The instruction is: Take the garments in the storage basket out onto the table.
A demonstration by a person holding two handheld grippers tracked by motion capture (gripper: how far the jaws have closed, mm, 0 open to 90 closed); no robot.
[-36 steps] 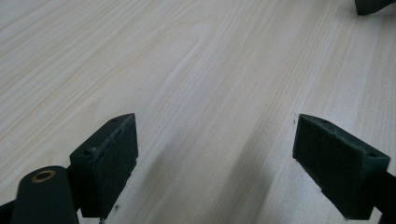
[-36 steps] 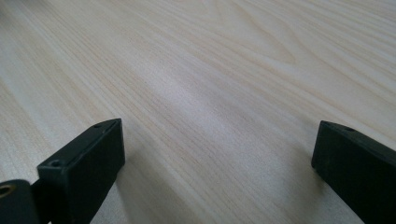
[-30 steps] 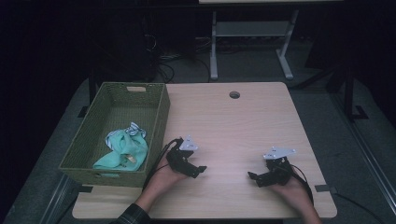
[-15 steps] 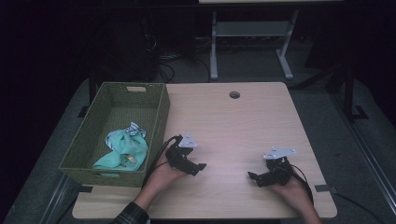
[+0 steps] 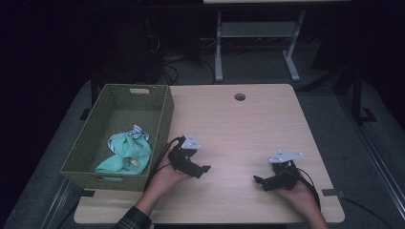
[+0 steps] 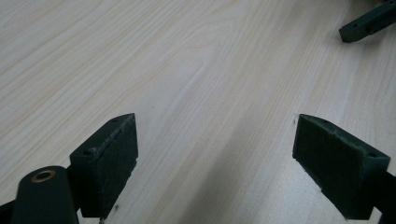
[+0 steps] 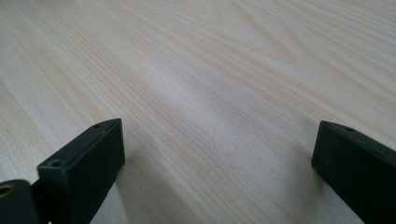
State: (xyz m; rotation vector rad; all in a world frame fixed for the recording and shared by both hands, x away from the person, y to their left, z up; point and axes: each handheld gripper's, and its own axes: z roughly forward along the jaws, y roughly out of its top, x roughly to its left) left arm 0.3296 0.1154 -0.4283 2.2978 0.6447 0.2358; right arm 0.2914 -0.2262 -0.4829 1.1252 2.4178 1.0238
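From the high view, your left claw [image 5: 203,170] has drawn a little nearer the green basket [image 5: 161,121], where the teal cloth [image 5: 129,152] lies; your right claw [image 5: 258,181] has not moved. In the left gripper view, the jaws stand wide, holding nothing above the tabletop [image 6: 196,70]. The right gripper view: jaws wide, empty too

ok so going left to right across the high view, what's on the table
green basket with a teal cloth inside → left tool → right tool
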